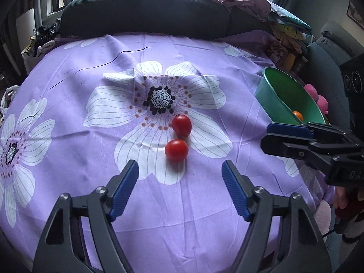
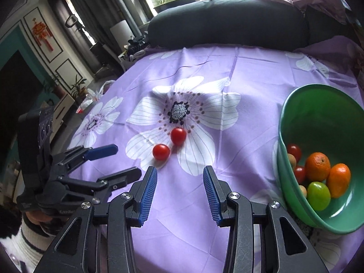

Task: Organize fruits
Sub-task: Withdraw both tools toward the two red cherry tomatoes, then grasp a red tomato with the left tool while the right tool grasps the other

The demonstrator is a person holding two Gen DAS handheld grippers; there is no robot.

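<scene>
Two red cherry tomatoes lie side by side on the purple flowered cloth, the near tomato [image 1: 176, 150] [image 2: 161, 151] and the far tomato [image 1: 181, 125] [image 2: 178, 136]. My left gripper [image 1: 180, 170] is open and empty, just short of the near tomato; it also shows in the right wrist view [image 2: 120, 161]. My right gripper [image 2: 180, 175] is open and empty, near the tomatoes; it also shows in the left wrist view [image 1: 268, 136]. A green bowl [image 2: 286, 122] [image 1: 273, 79] at the right holds two oranges [image 2: 317, 166], a green fruit [image 2: 319, 195], red tomatoes and small tan fruits.
A dark cushion [image 1: 145, 13] runs along the far edge of the cloth [image 1: 204, 216]. Piled clothes and bags [image 1: 286, 29] sit at the back right behind the bowl. Pink items [image 1: 318, 97] lie beyond the bowl.
</scene>
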